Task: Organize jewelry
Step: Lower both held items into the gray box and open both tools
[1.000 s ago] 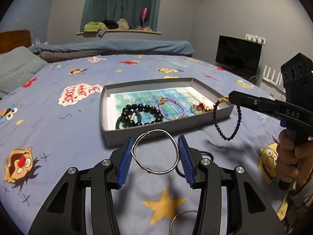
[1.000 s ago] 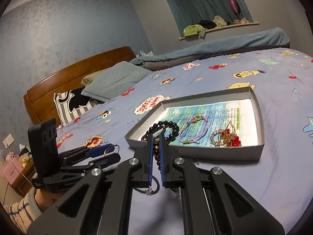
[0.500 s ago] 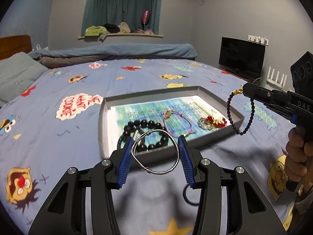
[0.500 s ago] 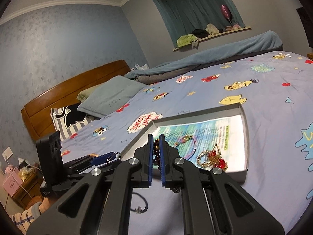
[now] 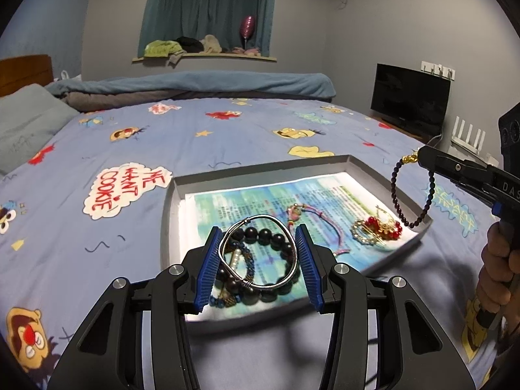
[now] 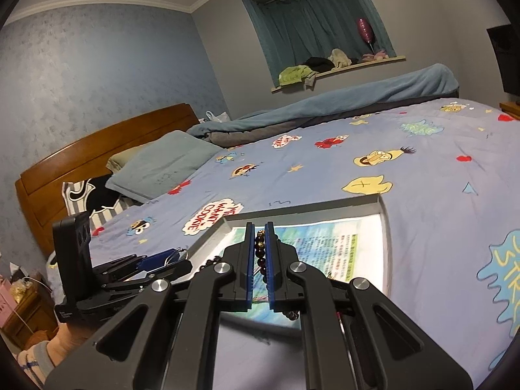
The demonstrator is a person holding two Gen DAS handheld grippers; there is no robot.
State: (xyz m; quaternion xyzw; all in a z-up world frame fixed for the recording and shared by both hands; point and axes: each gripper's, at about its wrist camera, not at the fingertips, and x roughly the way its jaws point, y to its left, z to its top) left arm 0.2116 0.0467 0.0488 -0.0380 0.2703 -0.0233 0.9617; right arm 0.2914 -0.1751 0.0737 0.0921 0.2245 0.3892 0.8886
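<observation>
Both my tongs are carrying bracelets over the shallow grey cardboard tray [image 5: 383,170]

My left gripper [image 5: 258,253], half open, is pinching a thin silver wire bangle [image 5: 256,250] across its width above the glossy black bead bracelet [image 5: 276,239] lying in the tray; my right gripper [image 6: 260,266], nearly closed and held level, is clamping a dangling loop of small dark beads [image 5: 411,195]

Both grippers are black plastic tongs: the left gripper [image 5: 258,253] and right gripper [image 6: 260,260] carry ribbed blue pads [image 5: 208,269] inside each finger, silver screws [image 5: 177,269] at the pivots behind them, triangular cutouts further back; a striped sleeve [image 6: 31,360] behind the left handle
</observation>
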